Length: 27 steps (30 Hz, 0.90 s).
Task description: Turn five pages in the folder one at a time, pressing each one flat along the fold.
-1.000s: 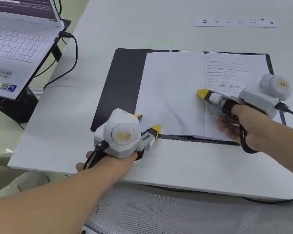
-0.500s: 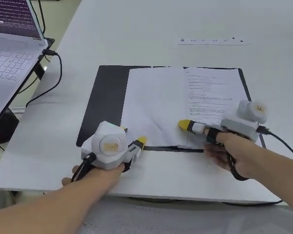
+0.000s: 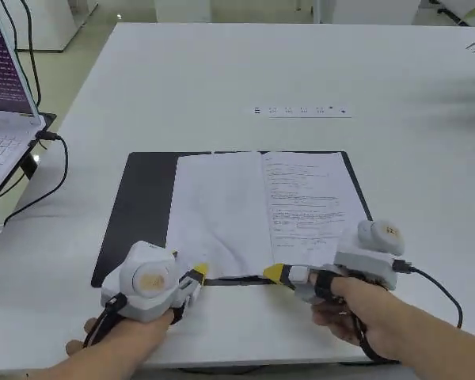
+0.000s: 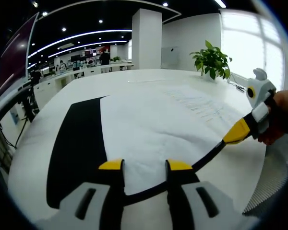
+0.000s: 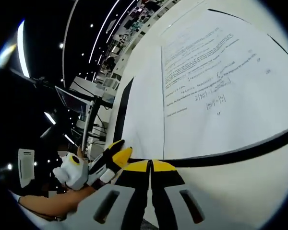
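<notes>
so, the folder point(image 3: 142, 214) lies open on the table point(image 3: 222, 71), with a blank left page point(image 3: 218, 210) and a printed right page point(image 3: 309, 202) meeting at the fold point(image 3: 263, 214). both grippers sit at its near edge. the left gripper point(image 4: 145, 166) has its jaws apart with nothing between them, and its tips hang over the lower edge of the left page. the right gripper point(image 5: 151, 166) has its jaws pressed together with nothing held, and its tip is just at the foot of the fold.

the main risk, as i judge it, is in the next pick. the right jaws are closed and pointed at the fold, not at the free outer edge of the right page. an approach from there could nudge the stack rather than lift one sheet. once the jaws do open on the edge, they could take two sheets at once and spoil the count.

the left page shows a faint crease near its lower edge. a hard stroke along the fold could set that crease in, or drag the paper and bunch it.

the table looks smooth, so a sideways push on the cover may slide the whole folder. the open left jaws also sit close enough to the page edge to catch and curl it.
</notes>
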Tool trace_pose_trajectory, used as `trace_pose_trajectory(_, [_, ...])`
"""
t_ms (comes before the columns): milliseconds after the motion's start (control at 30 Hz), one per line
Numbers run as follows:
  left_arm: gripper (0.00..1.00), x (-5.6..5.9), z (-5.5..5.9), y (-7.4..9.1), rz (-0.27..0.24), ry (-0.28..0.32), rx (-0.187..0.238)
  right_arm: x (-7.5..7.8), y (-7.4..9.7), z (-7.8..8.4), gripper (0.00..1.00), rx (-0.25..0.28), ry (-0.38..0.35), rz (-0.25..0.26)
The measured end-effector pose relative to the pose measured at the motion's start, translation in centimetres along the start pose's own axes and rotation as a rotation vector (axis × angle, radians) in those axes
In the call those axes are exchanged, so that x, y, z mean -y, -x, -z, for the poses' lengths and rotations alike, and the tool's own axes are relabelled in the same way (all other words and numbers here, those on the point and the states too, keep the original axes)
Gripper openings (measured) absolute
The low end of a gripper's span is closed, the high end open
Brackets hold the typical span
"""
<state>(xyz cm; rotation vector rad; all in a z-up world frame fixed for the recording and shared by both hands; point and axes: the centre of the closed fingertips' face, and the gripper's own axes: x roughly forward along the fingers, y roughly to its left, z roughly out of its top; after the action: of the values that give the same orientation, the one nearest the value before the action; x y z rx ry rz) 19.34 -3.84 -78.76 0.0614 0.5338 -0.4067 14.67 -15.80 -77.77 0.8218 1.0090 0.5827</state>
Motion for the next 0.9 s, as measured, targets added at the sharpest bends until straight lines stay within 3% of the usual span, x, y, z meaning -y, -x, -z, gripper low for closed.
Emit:
trace_pose_trajectory(200, [0.33,0.0,0.0,0.1,-0.001,-0.002,-0.016,-2.8,2.6,0.3,0.0,0.008,-0.035,-0.044])
trace_pose_trajectory(300, [0.33,0.0,-0.1,0.0,-0.004,0.006,-0.035,-4.8,4.5,0.3,0.0,0.047,-0.044,-0.072])
trace_pose_trajectory(400, [0.33,0.0,-0.2,0.0,-0.002,0.026,-0.058,-6.7,6.6,-0.3,0.0,0.132,-0.041,-0.099])
trace_pose_trajectory(500, [0.42,0.9,-0.8,0.1,0.054,0.195,-0.074,-7.6,8.8,-0.8,0.0,0.206,-0.002,-0.071])
trace_pose_trajectory(533, [0.44,1.2,-1.0,0.3,0.073,0.259,-0.112,-7.6,9.7,-1.1,0.0,0.239,0.041,-0.033])
trace_pose_trajectory(567, [0.45,1.6,-1.2,0.6,0.087,0.281,-0.128,-7.7,10.3,-1.3,0.0,0.255,0.065,-0.016])
trace_pose_trajectory(667, [0.46,3.0,-4.6,2.3,0.144,0.306,-0.008,-7.9,12.5,-1.9,0.0,0.302,0.15,0.032])
trace_pose_trajectory(733, [0.46,4.4,-5.9,4.1,0.183,0.415,0.001,-8.2,14.2,-2.6,0.0,0.361,0.174,0.056])
trace_pose_trajectory(800, [0.47,4.9,-6.7,5.7,0.2,0.466,0.018,-9.2,15.9,-3.4,0.0,0.439,0.198,0.036])
trace_pose_trajectory(833, [0.47,5.0,-7.0,6.4,0.196,0.463,0.027,-9.5,16.6,-3.7,0.0,0.464,0.207,0.028])
trace_pose_trajectory(900, [0.49,5.3,-7.4,7.9,0.189,0.464,0.032,-9.3,18.0,-4.2,0.0,0.506,0.23,0.064])
